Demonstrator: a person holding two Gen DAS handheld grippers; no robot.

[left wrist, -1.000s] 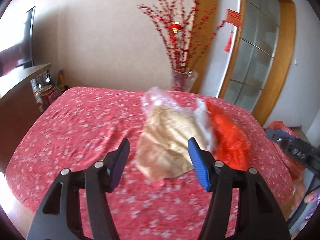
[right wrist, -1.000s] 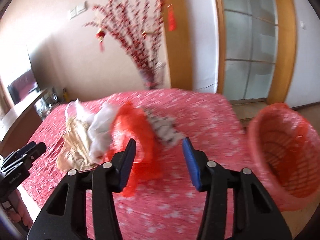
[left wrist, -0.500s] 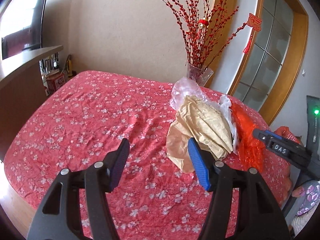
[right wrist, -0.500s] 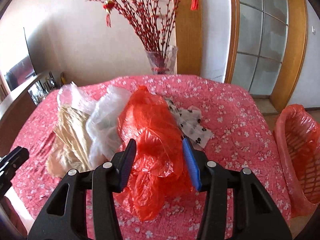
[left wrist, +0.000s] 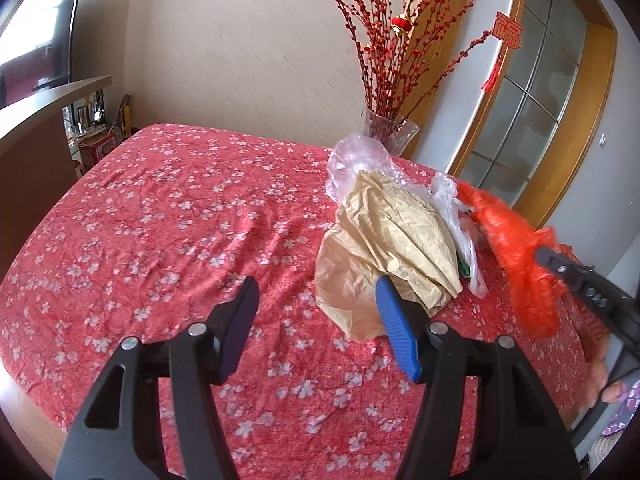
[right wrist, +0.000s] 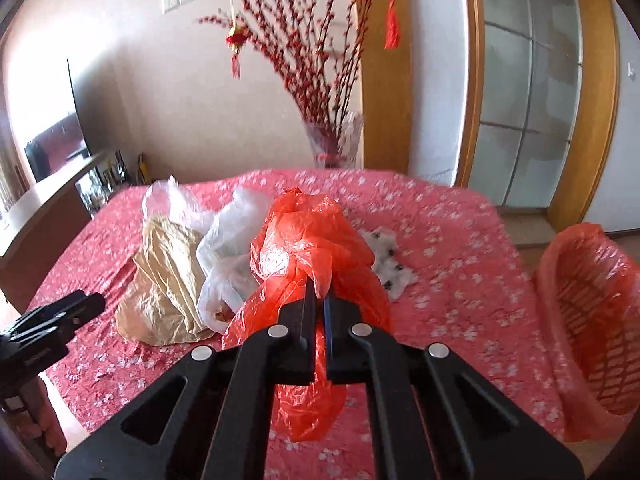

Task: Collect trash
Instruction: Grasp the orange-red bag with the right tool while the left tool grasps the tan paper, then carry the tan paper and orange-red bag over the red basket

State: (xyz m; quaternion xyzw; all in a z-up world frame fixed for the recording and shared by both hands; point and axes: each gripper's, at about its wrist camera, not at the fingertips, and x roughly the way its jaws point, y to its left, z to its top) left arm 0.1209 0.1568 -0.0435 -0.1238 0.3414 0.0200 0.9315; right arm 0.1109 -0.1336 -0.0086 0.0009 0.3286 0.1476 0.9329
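While we are clenching the right tool on the orange bag, beside it the tan bag and white bag are waiting on the tabletop; the left tool is hanging released, the basket looking unfilled.

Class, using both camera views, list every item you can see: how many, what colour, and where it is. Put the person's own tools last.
Orange bag: one, orange, pinched over the table.
White bag: one, white, left of the orange bag.
Brown bag: one, tan, on the table.
Clear bag: one, see-through, behind the brown bag.
Spotted paper: one, white with dark spots, behind the orange bag.
Basket: one, orange-lined, right of the table.
Tablecloth: one, red, flowered.
Vase: one, glass, red branches, far edge.
Left gripper: one, open.
Right gripper: one, shut.
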